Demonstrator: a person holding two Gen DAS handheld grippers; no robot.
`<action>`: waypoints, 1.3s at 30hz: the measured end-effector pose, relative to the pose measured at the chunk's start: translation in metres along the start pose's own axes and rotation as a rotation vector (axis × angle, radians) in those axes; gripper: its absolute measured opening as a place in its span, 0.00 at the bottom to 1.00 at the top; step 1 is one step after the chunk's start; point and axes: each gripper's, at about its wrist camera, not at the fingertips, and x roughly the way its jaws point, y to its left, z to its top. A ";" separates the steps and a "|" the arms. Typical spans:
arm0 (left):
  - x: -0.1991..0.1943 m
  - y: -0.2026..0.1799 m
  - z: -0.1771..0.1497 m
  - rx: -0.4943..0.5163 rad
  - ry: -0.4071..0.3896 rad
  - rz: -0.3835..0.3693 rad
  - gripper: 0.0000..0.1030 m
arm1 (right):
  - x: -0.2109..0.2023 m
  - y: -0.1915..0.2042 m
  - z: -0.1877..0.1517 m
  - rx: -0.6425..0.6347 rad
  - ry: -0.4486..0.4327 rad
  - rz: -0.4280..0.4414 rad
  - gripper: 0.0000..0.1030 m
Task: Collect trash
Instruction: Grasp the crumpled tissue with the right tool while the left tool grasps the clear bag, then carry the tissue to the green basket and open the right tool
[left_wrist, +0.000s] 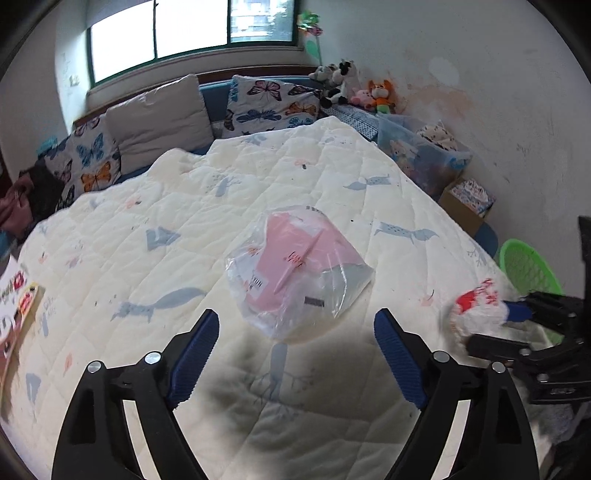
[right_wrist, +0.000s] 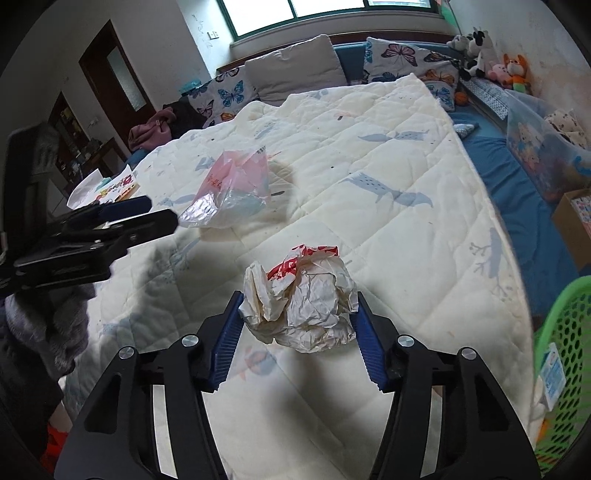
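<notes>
A crumpled white paper wrapper with red print (right_wrist: 301, 299) is clamped between the blue pads of my right gripper (right_wrist: 297, 314), held just above the quilt; it also shows in the left wrist view (left_wrist: 476, 310). A clear plastic bag with pink inside (left_wrist: 295, 269) lies on the cream quilt (left_wrist: 184, 221), just ahead of my left gripper (left_wrist: 295, 332), which is open and empty. The same bag (right_wrist: 231, 192) shows in the right wrist view, beyond the left gripper's fingers (right_wrist: 129, 214).
A green plastic basket (right_wrist: 565, 347) stands on the floor at the bed's right edge, also in the left wrist view (left_wrist: 528, 269). Cardboard box (right_wrist: 572, 225) and clear toy bin (left_wrist: 421, 151) sit along the right wall. Pillows (left_wrist: 159, 118) at the head; papers (left_wrist: 18, 295) at left.
</notes>
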 end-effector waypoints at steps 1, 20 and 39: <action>0.003 -0.003 0.002 0.023 -0.002 0.014 0.83 | -0.005 -0.002 -0.002 0.003 -0.003 -0.003 0.56; 0.054 -0.007 0.011 0.116 0.056 -0.020 0.71 | -0.060 -0.051 -0.032 0.102 -0.042 -0.075 0.56; -0.002 -0.013 -0.003 0.055 -0.030 -0.081 0.35 | -0.094 -0.076 -0.058 0.159 -0.086 -0.140 0.56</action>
